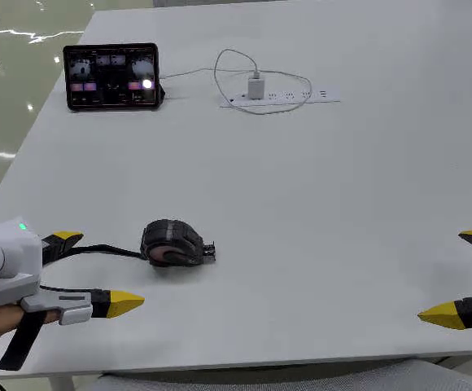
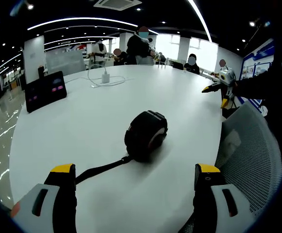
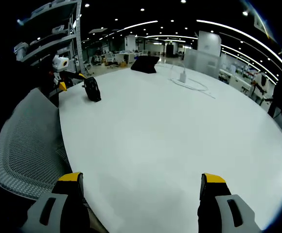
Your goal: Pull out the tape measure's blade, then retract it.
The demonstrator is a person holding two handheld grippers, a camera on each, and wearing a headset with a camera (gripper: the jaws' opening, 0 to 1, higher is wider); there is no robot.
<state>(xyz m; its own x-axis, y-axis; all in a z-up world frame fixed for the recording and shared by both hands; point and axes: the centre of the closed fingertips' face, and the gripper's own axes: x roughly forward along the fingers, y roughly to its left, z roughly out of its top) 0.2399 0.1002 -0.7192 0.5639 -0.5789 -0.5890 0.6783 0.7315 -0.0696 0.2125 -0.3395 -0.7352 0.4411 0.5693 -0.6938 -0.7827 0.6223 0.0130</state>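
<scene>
Tape measure (image 1: 173, 243) is found near the front-left corner of the surface (image 1: 317, 204), not gripped; only the blade's end hook (image 1: 209, 249) is seen at the case mouth, facing the right edge.
Left hand-held gripper (image 1: 106, 269) is held wide and empty just left of the case, with the wrist strap (image 1: 98, 251) trailing in between its jaws. Right hand-held gripper (image 1: 443, 275) is also wide and empty, well apart at the front-right edge. The case is judged rigid, fairly dense and rubber-clad, so grip should be good, but it is expected to slide on the smooth top when pulled. It should be clamped across its flat sides, not by the soft strap. The small hook is to be pinched. The blade is likely thin and springy: kinks if bent, snaps back if released.
</scene>
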